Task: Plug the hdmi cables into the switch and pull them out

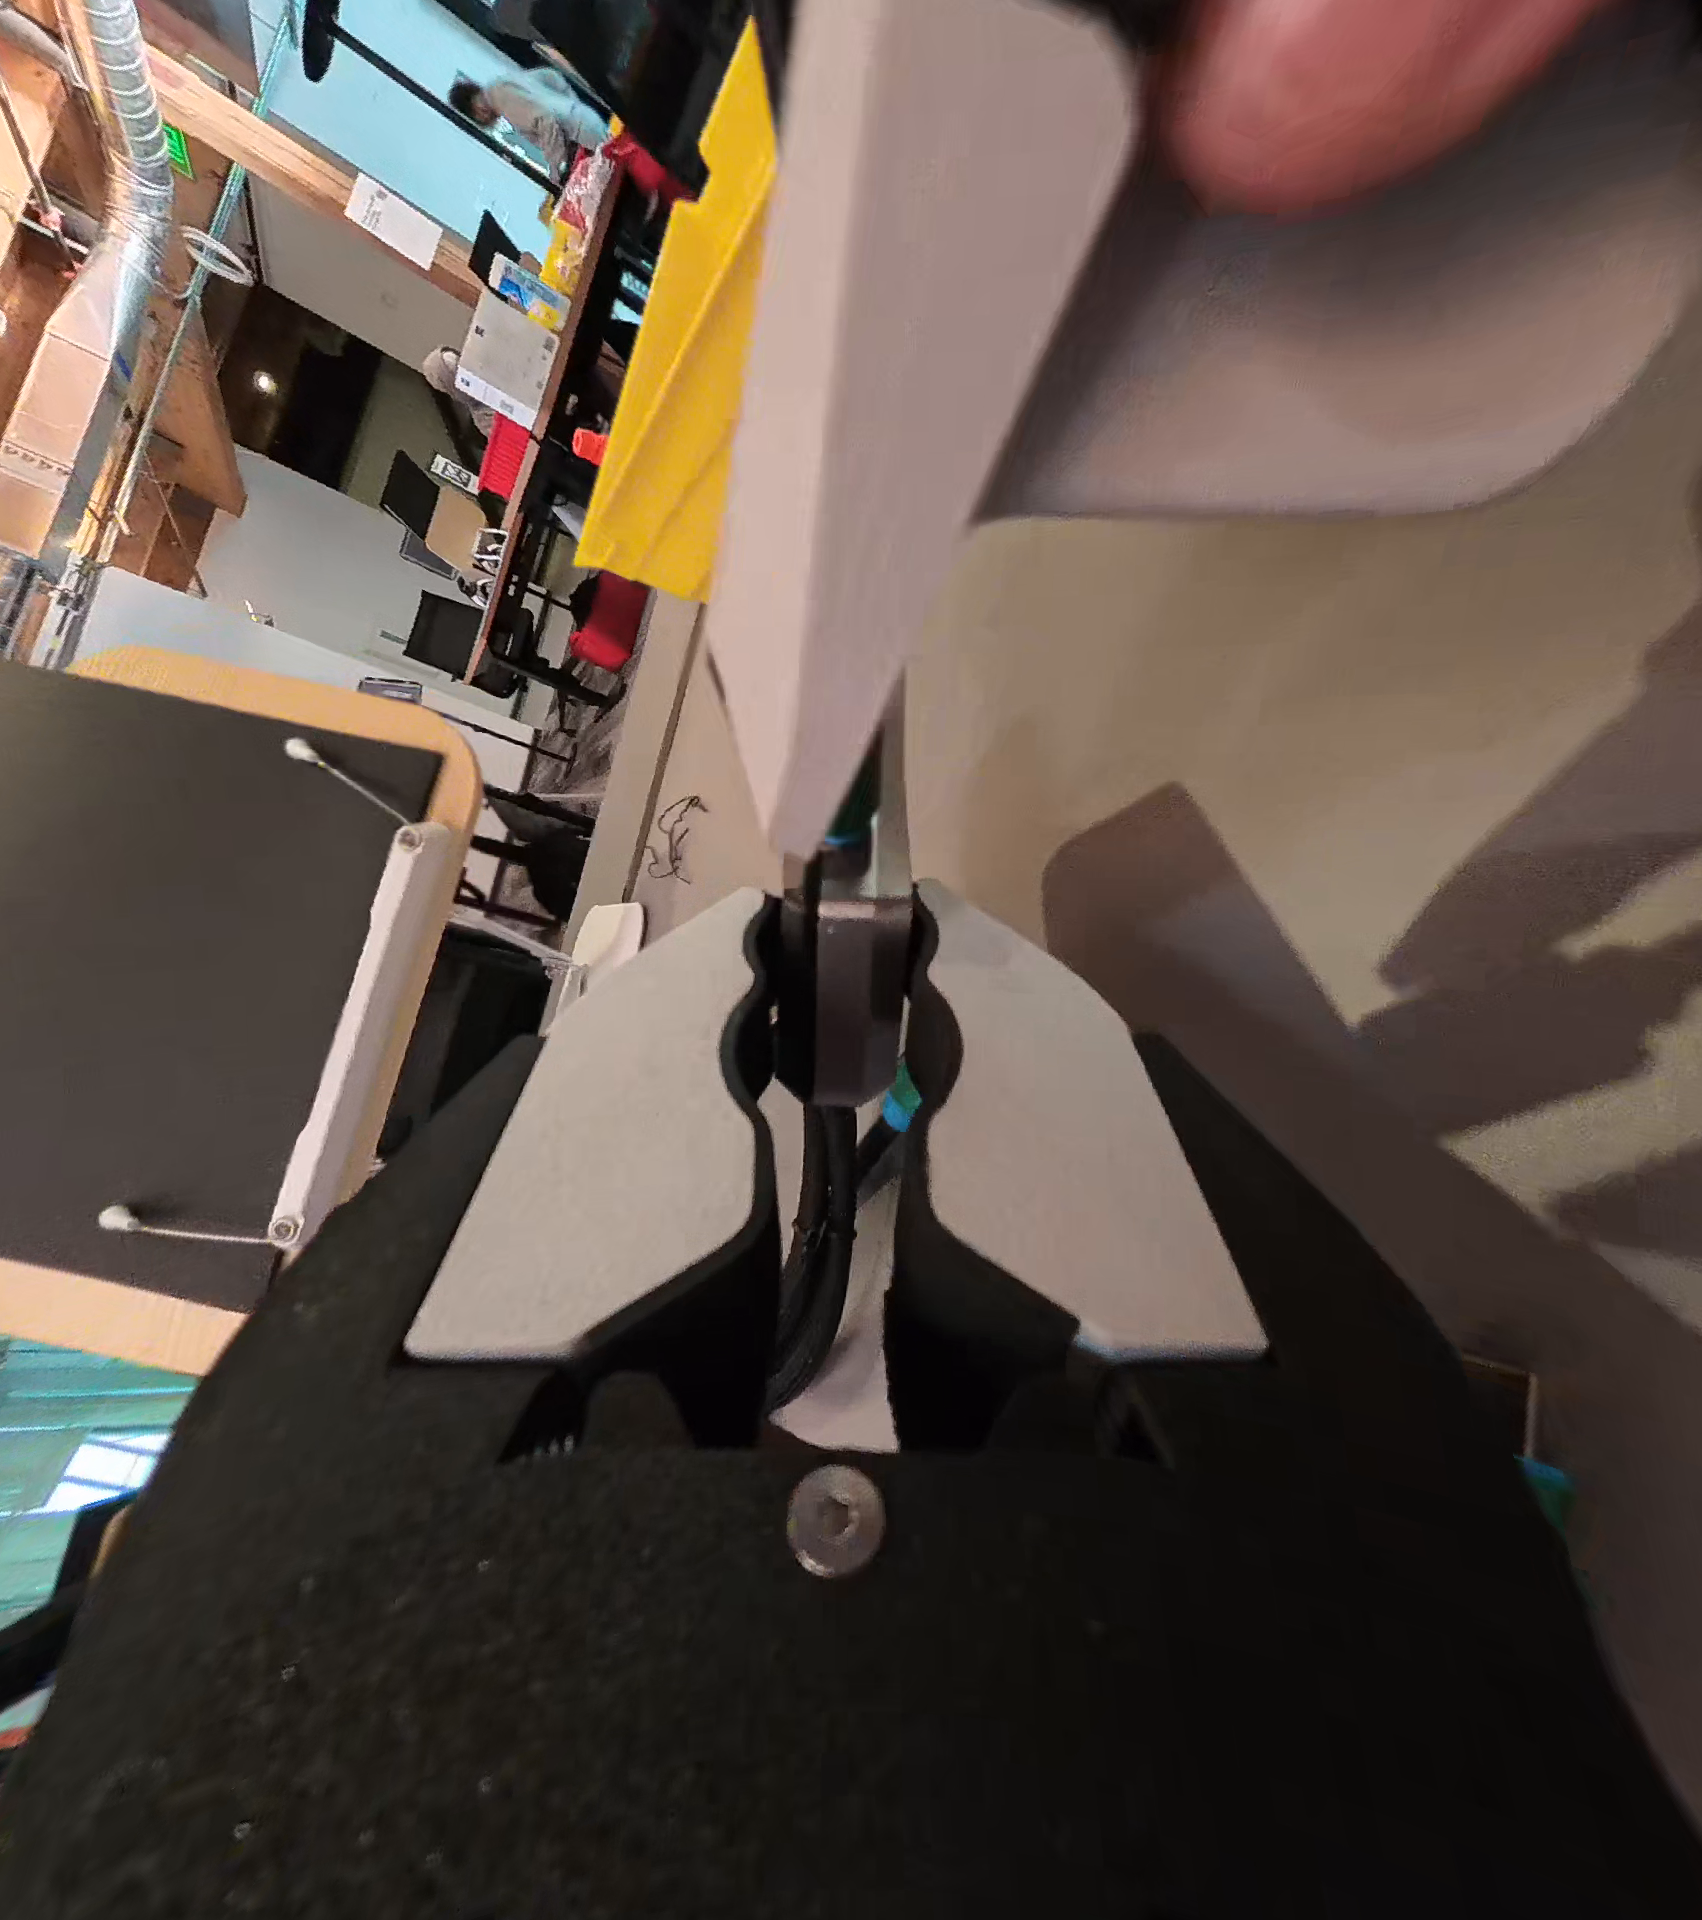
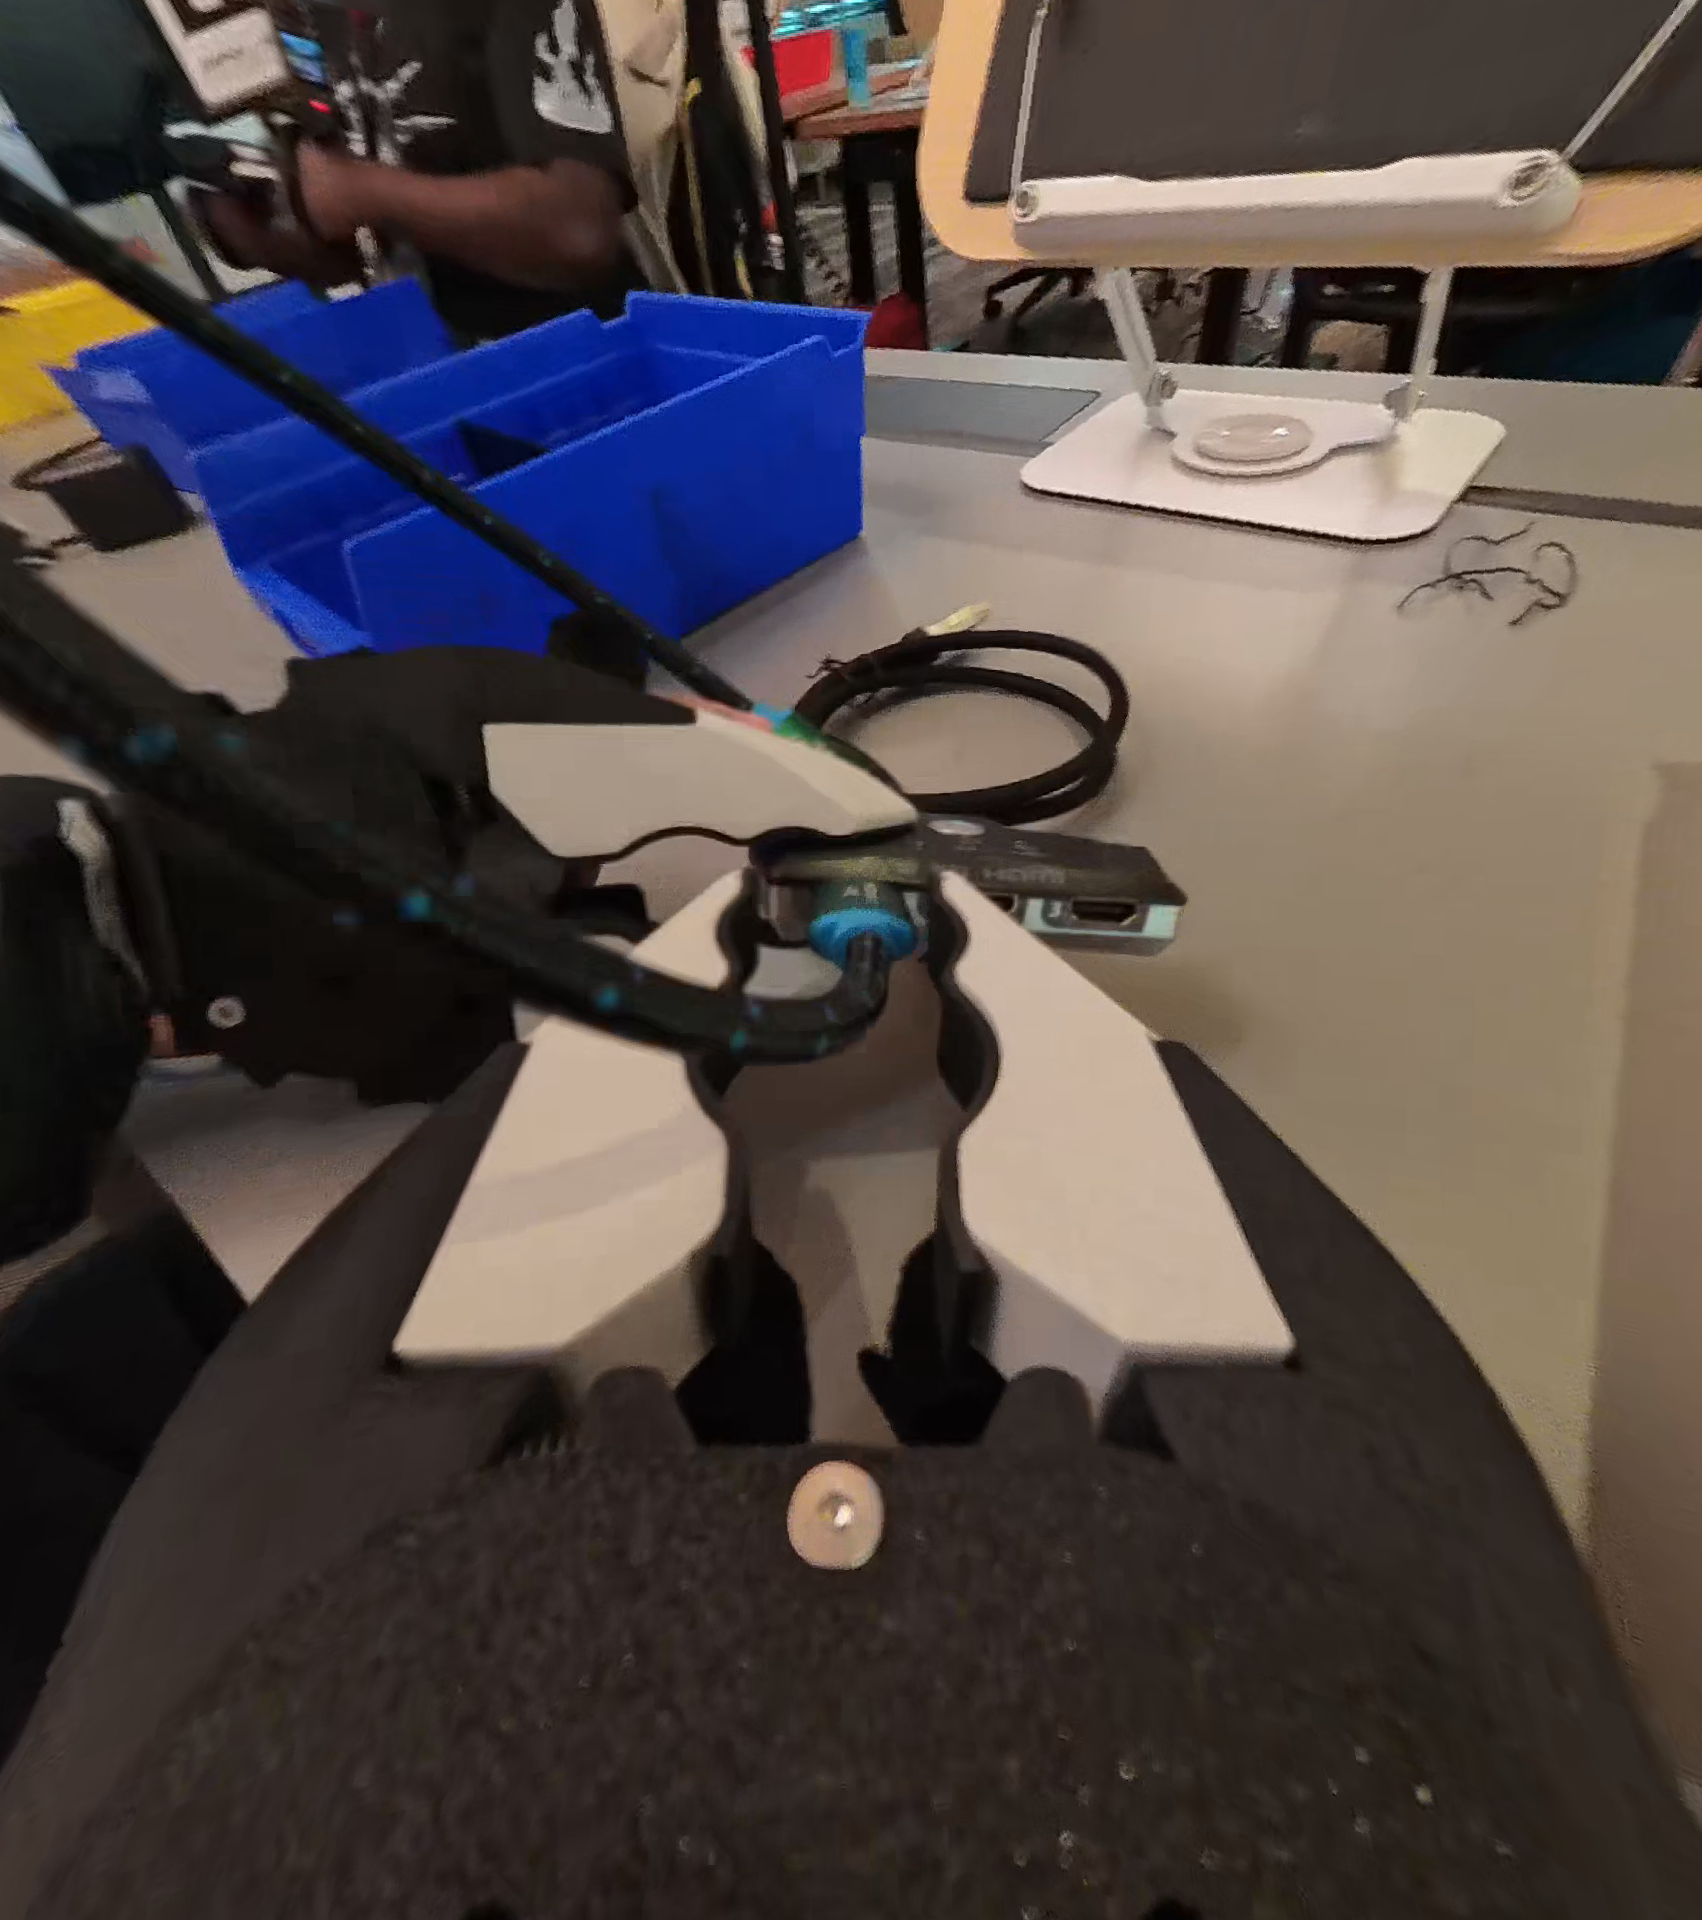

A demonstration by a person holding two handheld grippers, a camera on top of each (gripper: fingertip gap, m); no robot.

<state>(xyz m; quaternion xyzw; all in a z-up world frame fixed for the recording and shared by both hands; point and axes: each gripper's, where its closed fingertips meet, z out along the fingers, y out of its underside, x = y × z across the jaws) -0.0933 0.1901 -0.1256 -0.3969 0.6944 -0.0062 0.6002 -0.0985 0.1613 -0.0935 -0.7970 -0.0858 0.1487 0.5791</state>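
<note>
Black braided cable meeting a small dark switch, two grippers working it at close quarters on a grey table.

The left gripper (image 2: pixel 826 821) is clamping the switch (image 2: pixel 1055 883) flat between its white fingers, while the right gripper (image 2: pixel 842 914) is closing on the blue-collared HDMI plug (image 2: pixel 852 930) directly ahead of its fingertips, at the switch's near edge. Whether that plug is being seated or drawn out cannot be told here. One port just right of the right gripper's tips is showing empty, and a second cable (image 2: pixel 992 717) is lying coiled beyond the switch, unplugged, so much of the job appears to remain. A blue bin (image 2: pixel 618 499) is sitting farther off to the gripper's left.
</note>
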